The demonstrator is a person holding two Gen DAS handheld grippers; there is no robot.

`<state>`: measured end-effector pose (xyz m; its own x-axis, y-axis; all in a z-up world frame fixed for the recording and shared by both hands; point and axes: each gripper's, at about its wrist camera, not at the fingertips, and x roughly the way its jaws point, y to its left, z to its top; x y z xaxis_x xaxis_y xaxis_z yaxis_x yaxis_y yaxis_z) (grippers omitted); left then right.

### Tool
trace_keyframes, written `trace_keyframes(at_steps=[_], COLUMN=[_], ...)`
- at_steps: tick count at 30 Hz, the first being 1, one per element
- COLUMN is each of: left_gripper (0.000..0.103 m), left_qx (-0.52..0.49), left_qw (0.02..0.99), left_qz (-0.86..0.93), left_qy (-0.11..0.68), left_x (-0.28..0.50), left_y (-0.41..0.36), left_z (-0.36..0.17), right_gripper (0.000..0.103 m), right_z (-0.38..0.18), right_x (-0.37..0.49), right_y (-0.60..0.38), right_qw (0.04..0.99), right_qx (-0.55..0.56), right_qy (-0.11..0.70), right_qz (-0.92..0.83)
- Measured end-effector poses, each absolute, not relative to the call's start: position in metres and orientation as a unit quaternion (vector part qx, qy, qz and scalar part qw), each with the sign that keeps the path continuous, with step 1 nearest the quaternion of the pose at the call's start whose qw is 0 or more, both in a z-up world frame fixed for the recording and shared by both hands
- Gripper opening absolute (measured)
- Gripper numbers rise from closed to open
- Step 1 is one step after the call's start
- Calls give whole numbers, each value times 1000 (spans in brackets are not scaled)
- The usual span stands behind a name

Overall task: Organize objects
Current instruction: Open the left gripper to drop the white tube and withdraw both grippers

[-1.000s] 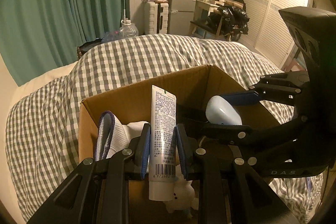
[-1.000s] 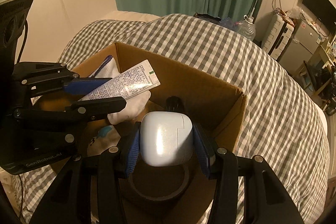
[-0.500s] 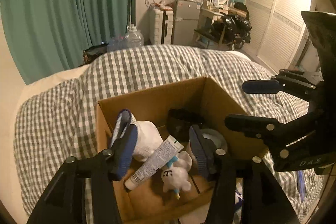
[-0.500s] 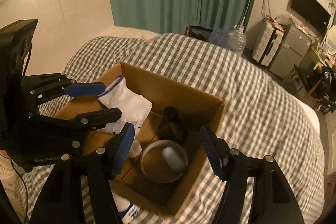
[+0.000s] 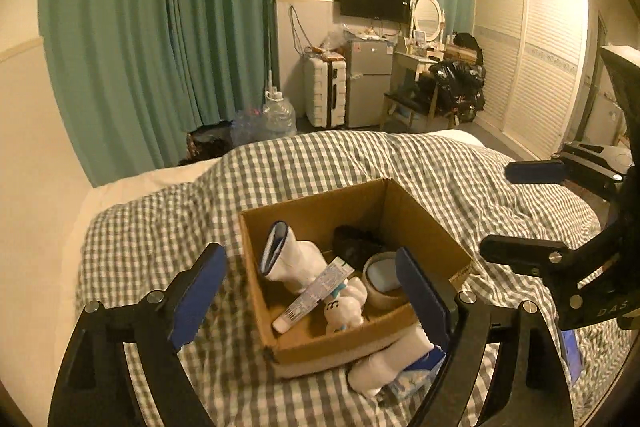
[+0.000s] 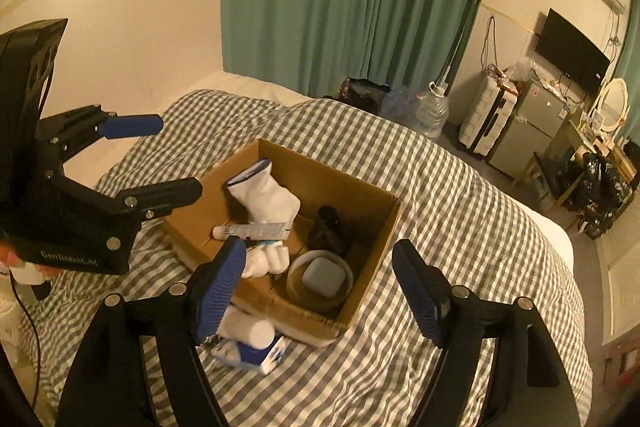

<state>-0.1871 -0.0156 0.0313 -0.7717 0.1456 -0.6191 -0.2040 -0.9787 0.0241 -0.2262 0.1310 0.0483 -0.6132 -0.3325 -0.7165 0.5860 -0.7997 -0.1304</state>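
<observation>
My left gripper and right gripper hang above the cardboard box on the checked bed, fingers spread and empty. Inside lie a printed white tube, white sock, and pale blue case.

Location: you are working in a home bedroom.
Evidence: checked bed, wardrobe, vanity mirror, wall television.

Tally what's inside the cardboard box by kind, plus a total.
White sock: 1
Tube: 1
White plush toy: 1
Tape roll: 1
Light-blue case: 1
Dark item, kind unclear: 1
Total: 6
</observation>
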Motion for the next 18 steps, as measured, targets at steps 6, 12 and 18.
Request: trace_keyframes(at_steps=[6, 12, 18], left_gripper=[99, 100, 100], left_qx=[-302, -293, -288], left_qw=[80, 71, 54], left_qz=[949, 952, 956], left_qy=[45, 39, 30], left_x=[-152, -129, -111], left_y=[-22, -27, -29], left_z=[40, 39, 22], right_gripper=[94, 99, 100], right_z=[62, 68, 57], right_x=[-193, -163, -148], right_y=[132, 131, 135], right_qw=[239, 236, 222], right_qx=[334, 320, 327], right_qy=[191, 205, 199], right_qz=[-892, -894, -897])
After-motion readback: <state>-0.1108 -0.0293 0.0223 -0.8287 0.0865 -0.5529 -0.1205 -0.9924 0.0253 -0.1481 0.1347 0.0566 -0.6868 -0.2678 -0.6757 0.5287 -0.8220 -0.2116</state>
